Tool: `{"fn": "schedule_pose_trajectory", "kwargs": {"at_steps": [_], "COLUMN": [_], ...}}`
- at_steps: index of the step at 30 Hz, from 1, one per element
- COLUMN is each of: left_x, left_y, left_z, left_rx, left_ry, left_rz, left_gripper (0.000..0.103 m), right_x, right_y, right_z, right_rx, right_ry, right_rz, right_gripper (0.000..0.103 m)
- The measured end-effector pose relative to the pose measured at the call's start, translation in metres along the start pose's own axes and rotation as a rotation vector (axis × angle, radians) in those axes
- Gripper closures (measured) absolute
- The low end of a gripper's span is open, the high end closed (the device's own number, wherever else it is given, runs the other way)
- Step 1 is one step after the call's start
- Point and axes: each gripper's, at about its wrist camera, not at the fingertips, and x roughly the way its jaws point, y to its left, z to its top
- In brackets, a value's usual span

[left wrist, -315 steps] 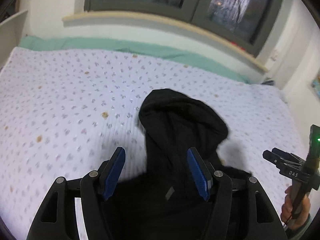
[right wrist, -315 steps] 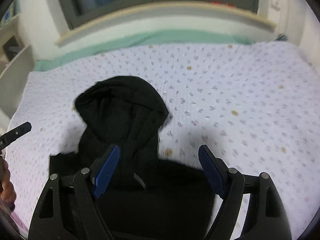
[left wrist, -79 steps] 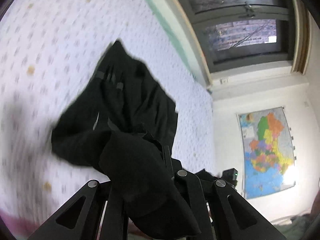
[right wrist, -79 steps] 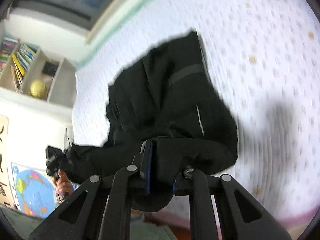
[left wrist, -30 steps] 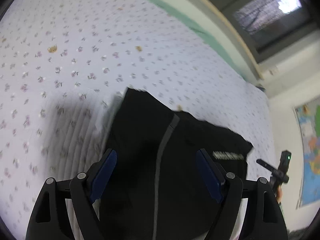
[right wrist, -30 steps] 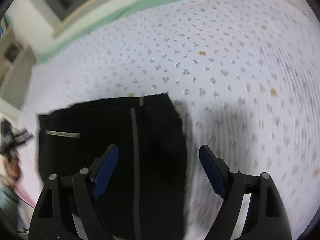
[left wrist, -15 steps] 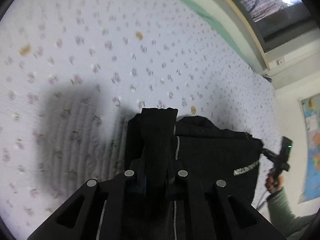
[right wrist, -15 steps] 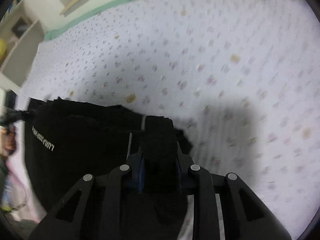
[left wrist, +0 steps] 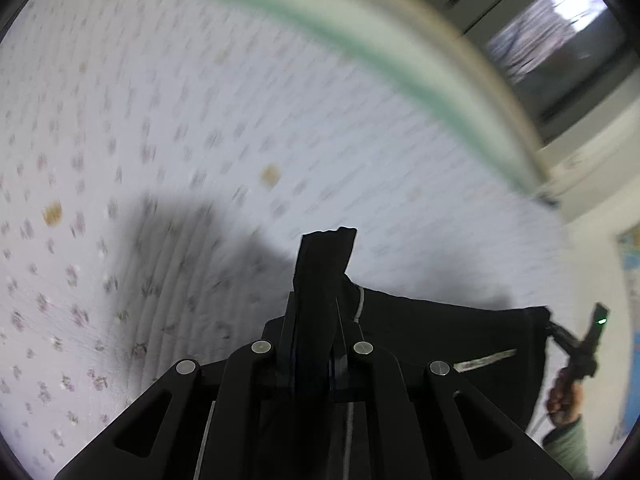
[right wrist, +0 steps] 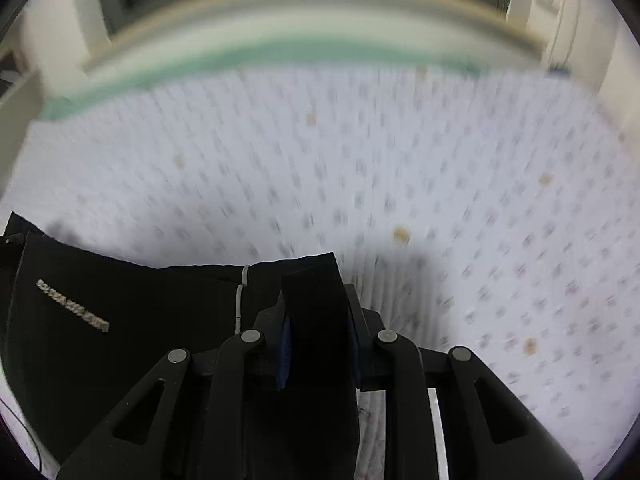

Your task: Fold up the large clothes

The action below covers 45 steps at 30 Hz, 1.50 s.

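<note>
Over the flowered bedspread (right wrist: pixel 440 184), each hand-held gripper (left wrist: pixel 316 320) (right wrist: pixel 316 320) pinches the black garment (right wrist: pixel 120 320), stretched lengthwise between them.

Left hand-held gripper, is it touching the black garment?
Touching. The left wrist view shows the left hand-held gripper shut on a fold of the black garment.

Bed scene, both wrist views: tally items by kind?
Black garment: 1
Grippers: 2, left gripper and right gripper, both shut on the garment
Floral bedspread: 1
Total: 4
</note>
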Motion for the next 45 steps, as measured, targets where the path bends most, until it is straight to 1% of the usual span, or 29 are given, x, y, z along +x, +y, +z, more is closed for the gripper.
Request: {"fn": "schedule_pose_trajectory", "kwargs": {"at_steps": [2, 3, 6, 8, 10, 11, 13, 14, 15, 18, 19, 20, 21, 22, 24, 25, 26, 28, 30, 31, 32, 33, 34, 36, 39, 41, 42, 44, 45], "left_x": [0.034, 0.043, 0.056, 0.054, 0.046, 0.040, 0.017, -0.003, -0.017, -0.069, -0.083, -0.096, -0.102, -0.104, -0.099, -0.091, -0.083, -0.062, -0.034, -0.020, -0.004, 0.009, 0.020, 0.029, 0.030, 0.023, 0.015, -0.002, -0.010], "left_y": [0.014, 0.019, 0.033, 0.037, 0.040, 0.042, 0.039, 0.037, 0.038, 0.019, 0.008, -0.010, -0.022, -0.036, -0.067, -0.084, -0.098, -0.123, -0.129, -0.131, -0.131, -0.128, -0.122, -0.116, -0.122, -0.124, -0.127, -0.135, -0.140], "left_z": [-0.011, -0.016, -0.023, -0.023, -0.022, -0.020, -0.021, -0.021, -0.021, -0.029, -0.034, -0.043, -0.051, -0.061, -0.090, -0.106, -0.121, -0.152, -0.173, -0.182, -0.191, -0.196, -0.198, -0.195, -0.194, -0.191, -0.186, -0.172, -0.164], "left_rx": [-0.021, -0.034, -0.083, -0.108, -0.112, -0.114, -0.106, -0.090, -0.078, -0.005, 0.030, 0.076, 0.101, 0.124, 0.165, 0.194, 0.227, 0.288, 0.285, 0.289, 0.307, 0.312, 0.290, 0.255, 0.289, 0.285, 0.283, 0.300, 0.314], "left_ry": [0.070, 0.088, 0.092, 0.095, 0.098, 0.096, 0.068, 0.036, 0.014, -0.064, -0.083, -0.099, -0.101, -0.093, -0.049, -0.019, 0.001, 0.025, 0.092, 0.121, 0.137, 0.147, 0.151, 0.159, 0.163, 0.177, 0.185, 0.160, 0.134], "left_rz": [0.035, 0.031, 0.010, -0.025, -0.048, -0.050, -0.032, -0.033, -0.033, -0.010, 0.000, 0.008, -0.005, -0.037, -0.113, -0.131, -0.126, -0.093, -0.104, -0.074, -0.017, 0.014, 0.018, 0.013, 0.044, 0.034, 0.018, -0.017, -0.026], "left_gripper": [0.092, 0.092, 0.086, 0.082, 0.079, 0.068, 0.057, 0.056, 0.056, 0.049, 0.045, 0.043, 0.042, 0.040, 0.040, 0.040, 0.040, 0.040, 0.040, 0.040, 0.040, 0.040, 0.040, 0.040, 0.040, 0.040, 0.040, 0.040, 0.040], "right_x": [0.039, 0.055, 0.078, 0.082, 0.079, 0.074, 0.052, 0.034, 0.014, -0.042, -0.063, -0.074, -0.084, -0.092, -0.088, -0.084, -0.079, -0.063, -0.043, -0.032, -0.023, -0.010, -0.002, 0.010, 0.015, 0.009, 0.002, -0.017, -0.025], "right_y": [-0.003, -0.005, -0.006, -0.005, -0.008, -0.011, -0.018, -0.020, -0.022, -0.015, -0.006, 0.004, 0.013, 0.030, 0.064, 0.082, 0.097, 0.130, 0.144, 0.148, 0.150, 0.151, 0.151, 0.150, 0.147, 0.144, 0.141, 0.135, 0.134], "right_z": [-0.012, -0.020, -0.035, -0.037, -0.036, -0.037, -0.035, -0.033, -0.032, -0.036, -0.041, -0.044, -0.050, -0.060, -0.076, -0.087, -0.096, -0.116, -0.130, -0.136, -0.140, -0.144, -0.147, -0.152, -0.152, -0.146, -0.140, -0.118, -0.107], "right_rx": [0.023, 0.036, 0.066, 0.067, 0.085, 0.102, 0.144, 0.159, 0.166, 0.148, 0.134, 0.126, 0.117, 0.107, 0.071, 0.037, 0.001, -0.075, -0.093, -0.106, -0.111, -0.113, -0.116, -0.120, -0.103, -0.103, -0.100, -0.091, -0.088], "right_ry": [0.088, 0.123, 0.171, 0.186, 0.201, 0.201, 0.175, 0.145, 0.115, 0.036, 0.010, 0.000, -0.004, 0.006, 0.058, 0.084, 0.103, 0.144, 0.170, 0.177, 0.188, 0.215, 0.233, 0.241, 0.235, 0.245, 0.242, 0.186, 0.148], "right_rz": [0.010, 0.018, 0.048, 0.040, 0.025, 0.027, 0.056, 0.072, 0.083, 0.117, 0.155, 0.184, 0.211, 0.239, 0.273, 0.280, 0.274, 0.212, 0.195, 0.172, 0.161, 0.153, 0.142, 0.121, 0.129, 0.154, 0.173, 0.224, 0.231], "right_gripper": [0.078, 0.078, 0.076, 0.070, 0.061, 0.060, 0.059, 0.058, 0.049, 0.032, 0.029, 0.027, 0.026, 0.026, 0.026, 0.026, 0.026, 0.026, 0.026, 0.025, 0.023, 0.019, 0.015, 0.011, 0.010, 0.014, 0.020, 0.021, 0.021]}}
